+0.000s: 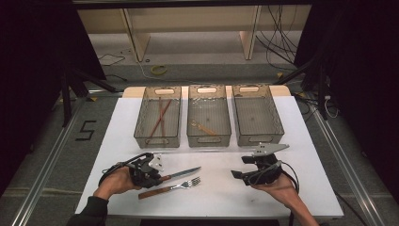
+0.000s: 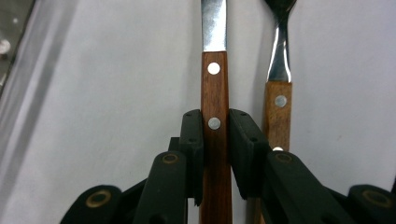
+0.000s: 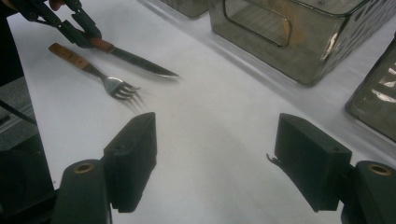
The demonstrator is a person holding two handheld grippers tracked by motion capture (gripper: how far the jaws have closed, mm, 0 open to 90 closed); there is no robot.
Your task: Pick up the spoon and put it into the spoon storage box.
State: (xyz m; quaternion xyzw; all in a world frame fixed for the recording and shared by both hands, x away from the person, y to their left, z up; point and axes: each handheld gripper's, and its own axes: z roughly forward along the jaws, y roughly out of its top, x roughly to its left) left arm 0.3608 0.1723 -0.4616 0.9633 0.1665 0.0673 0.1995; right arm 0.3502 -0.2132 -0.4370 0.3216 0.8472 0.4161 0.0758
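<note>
left gripper (image 2: 215, 135) clamped on the wooden handle of the knife (image 2: 215, 88), one black pad on each side of the handle near its lower rivet; the blade points away from the jaws. in the high view the knife (image 1: 181, 174) lies at the near left of the white table (image 1: 221, 197), its handle end in the left gripper (image 1: 157, 178) and its blade angled toward the table's middle. the fork (image 1: 170, 188) lies just beside the knife on the near side, roughly parallel to it, wooden handle toward the person's left hand (image 1: 115, 182) and tines toward the centre. right gripper (image 3: 215, 154) with jaws wide apart and nothing between them, above bare table; in the high view it (image 1: 240, 175) sits at the near right, well apart from the knife. three clear bins (image 1: 208, 117) stand in a row at the far side of the table
</note>
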